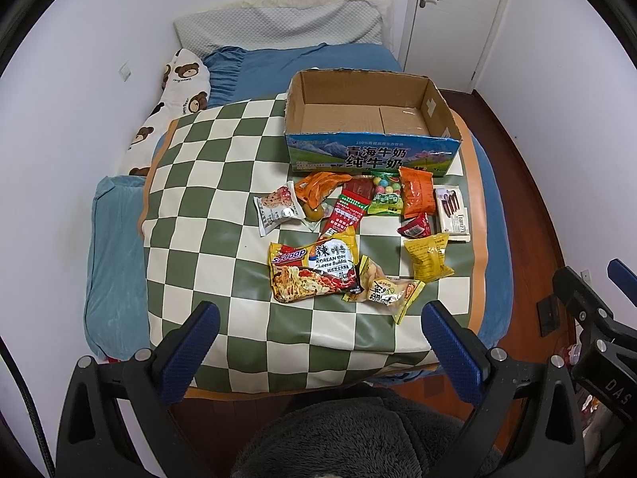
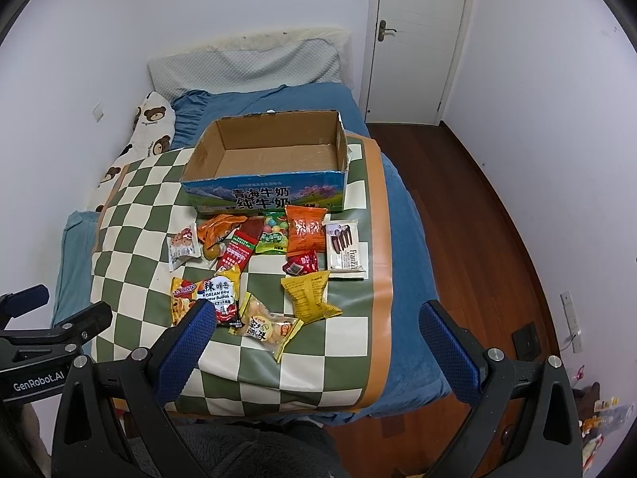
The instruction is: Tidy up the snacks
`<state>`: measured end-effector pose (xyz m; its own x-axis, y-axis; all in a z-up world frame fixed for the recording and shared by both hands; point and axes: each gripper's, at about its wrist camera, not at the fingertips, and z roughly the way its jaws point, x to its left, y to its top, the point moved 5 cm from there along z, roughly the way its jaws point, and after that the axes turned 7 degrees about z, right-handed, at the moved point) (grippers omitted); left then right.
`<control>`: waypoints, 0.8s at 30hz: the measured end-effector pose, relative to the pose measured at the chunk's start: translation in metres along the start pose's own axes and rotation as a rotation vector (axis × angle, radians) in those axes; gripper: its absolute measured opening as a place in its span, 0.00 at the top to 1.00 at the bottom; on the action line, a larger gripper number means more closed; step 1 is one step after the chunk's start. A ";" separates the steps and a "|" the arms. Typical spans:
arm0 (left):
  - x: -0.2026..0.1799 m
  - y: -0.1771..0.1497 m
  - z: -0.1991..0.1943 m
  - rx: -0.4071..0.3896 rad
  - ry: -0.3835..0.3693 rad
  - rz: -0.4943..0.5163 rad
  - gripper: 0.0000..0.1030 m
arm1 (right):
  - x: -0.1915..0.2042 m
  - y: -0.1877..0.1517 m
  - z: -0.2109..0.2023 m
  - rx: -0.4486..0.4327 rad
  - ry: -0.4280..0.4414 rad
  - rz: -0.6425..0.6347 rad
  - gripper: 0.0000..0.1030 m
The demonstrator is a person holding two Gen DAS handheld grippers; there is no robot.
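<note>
Several snack packets lie on a green-and-white checked mat (image 1: 199,183) (image 2: 131,215) on a bed. An open, empty cardboard milk box (image 1: 370,119) (image 2: 270,159) stands behind them. Nearest are a yellow noodle packet (image 1: 314,271) (image 2: 207,298), a clear cracker bag (image 1: 382,290) (image 2: 266,324) and a yellow bag (image 1: 428,257) (image 2: 310,292). Farther back lie an orange bag (image 1: 416,193) (image 2: 306,229), a white wafer box (image 1: 452,213) (image 2: 345,249) and a green candy bag (image 1: 386,197) (image 2: 272,237). My left gripper (image 1: 318,318) and right gripper (image 2: 318,316) both hang open above the mat's near edge, holding nothing.
A bear-print pillow (image 1: 175,95) (image 2: 147,131) and blue bedding (image 1: 115,263) lie left. A white door (image 2: 418,40) stands at the back right. Wooden floor (image 2: 477,239) runs along the bed's right side. Grey fleece clothing (image 1: 358,438) fills the bottom.
</note>
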<state>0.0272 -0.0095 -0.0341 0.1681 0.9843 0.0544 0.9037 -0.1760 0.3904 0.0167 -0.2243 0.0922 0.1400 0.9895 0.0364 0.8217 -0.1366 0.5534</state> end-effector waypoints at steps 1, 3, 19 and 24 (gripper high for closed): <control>0.000 0.000 0.000 0.000 0.000 0.000 0.00 | 0.000 0.001 0.000 0.001 0.001 0.000 0.00; 0.000 0.004 0.002 0.002 0.000 0.002 0.00 | 0.000 0.002 0.000 0.000 0.002 0.000 0.00; 0.006 0.023 0.053 -0.073 0.101 0.154 0.00 | -0.002 -0.012 0.056 0.095 0.102 0.100 0.00; 0.004 0.021 0.142 -0.019 0.235 0.465 0.00 | -0.003 -0.037 0.139 0.199 0.104 0.159 0.00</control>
<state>0.1028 -0.0111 -0.1561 0.4550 0.7797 0.4302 0.7467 -0.5973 0.2927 0.0624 -0.2292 -0.0439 0.2266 0.9531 0.2009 0.8879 -0.2869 0.3596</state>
